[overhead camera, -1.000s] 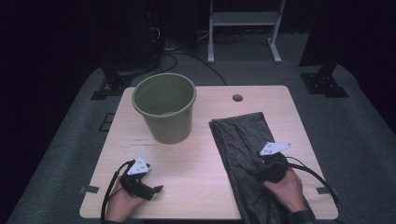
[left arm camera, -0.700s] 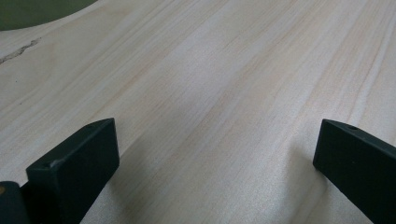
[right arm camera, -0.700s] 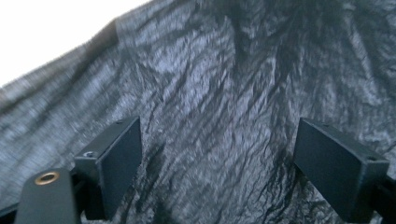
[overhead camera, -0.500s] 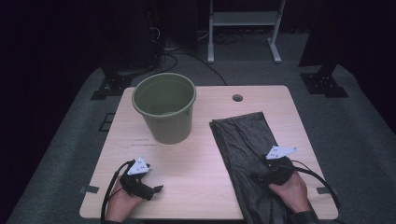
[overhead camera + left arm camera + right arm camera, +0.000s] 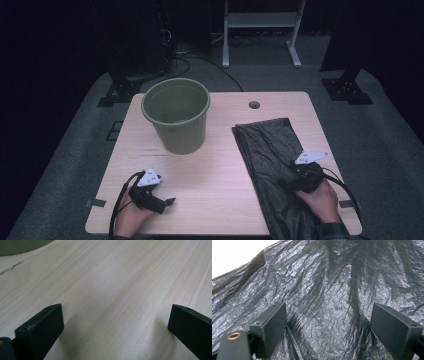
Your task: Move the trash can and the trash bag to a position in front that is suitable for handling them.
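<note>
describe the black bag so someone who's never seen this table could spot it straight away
Start at the light wooden table and go to its right half, across from the green bucket standing at the back left. The black bag lies flat there as a long strip running front to back, under the right gripper. It is the one crinkled, glossy black sheet on the table.

High view overlooks the table (image 5: pixel 220 165); gripper views skim it closely.

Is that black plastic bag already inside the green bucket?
No, the black bag lies flat on the table, beside the green bucket and apart from it.
</note>
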A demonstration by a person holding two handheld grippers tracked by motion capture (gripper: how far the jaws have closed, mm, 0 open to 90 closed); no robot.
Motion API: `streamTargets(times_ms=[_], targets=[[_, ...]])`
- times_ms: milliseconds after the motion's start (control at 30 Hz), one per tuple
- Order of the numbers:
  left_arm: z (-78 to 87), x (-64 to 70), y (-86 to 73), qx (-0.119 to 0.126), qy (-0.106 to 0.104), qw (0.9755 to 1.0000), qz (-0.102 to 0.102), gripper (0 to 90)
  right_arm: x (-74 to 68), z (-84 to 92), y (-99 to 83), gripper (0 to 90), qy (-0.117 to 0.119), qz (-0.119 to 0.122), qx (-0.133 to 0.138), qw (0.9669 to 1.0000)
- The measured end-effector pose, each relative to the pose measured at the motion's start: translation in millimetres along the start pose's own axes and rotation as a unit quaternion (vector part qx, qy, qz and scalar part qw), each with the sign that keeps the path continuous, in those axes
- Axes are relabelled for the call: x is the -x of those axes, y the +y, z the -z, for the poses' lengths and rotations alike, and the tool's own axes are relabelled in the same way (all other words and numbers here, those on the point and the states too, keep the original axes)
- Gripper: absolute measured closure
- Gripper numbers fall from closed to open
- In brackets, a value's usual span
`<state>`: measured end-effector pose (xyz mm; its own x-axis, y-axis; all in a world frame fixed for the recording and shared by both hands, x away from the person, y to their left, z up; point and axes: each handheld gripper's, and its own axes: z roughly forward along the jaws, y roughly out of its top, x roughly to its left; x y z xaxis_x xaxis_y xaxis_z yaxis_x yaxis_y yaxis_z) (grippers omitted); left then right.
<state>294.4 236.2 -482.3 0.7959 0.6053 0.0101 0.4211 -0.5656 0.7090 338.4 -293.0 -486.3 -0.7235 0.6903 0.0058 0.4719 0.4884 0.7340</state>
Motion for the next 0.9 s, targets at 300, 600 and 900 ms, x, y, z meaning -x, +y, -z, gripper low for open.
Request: streamTargets(times_ms=[300,600,900], targets=[[13.3,-7.7,6.8,0.023,-0.002,0.9994,0.025,0.0,0.0,0.1,0.0,12.2,0.0,-0.001,0.0,1.0],[26.3,-9.4,18.1,0.031,-0.005,0.9993,0.02,0.0,0.0,0.1,-0.1,12.2,0.0,0.0,0.0,1.0],[39.8,-14.2,38.6,0.043,-0.004,0.9989,0.018,0.0,0.0,0.1,0.0,12.2,-0.001,-0.001,0.0,1.0]])
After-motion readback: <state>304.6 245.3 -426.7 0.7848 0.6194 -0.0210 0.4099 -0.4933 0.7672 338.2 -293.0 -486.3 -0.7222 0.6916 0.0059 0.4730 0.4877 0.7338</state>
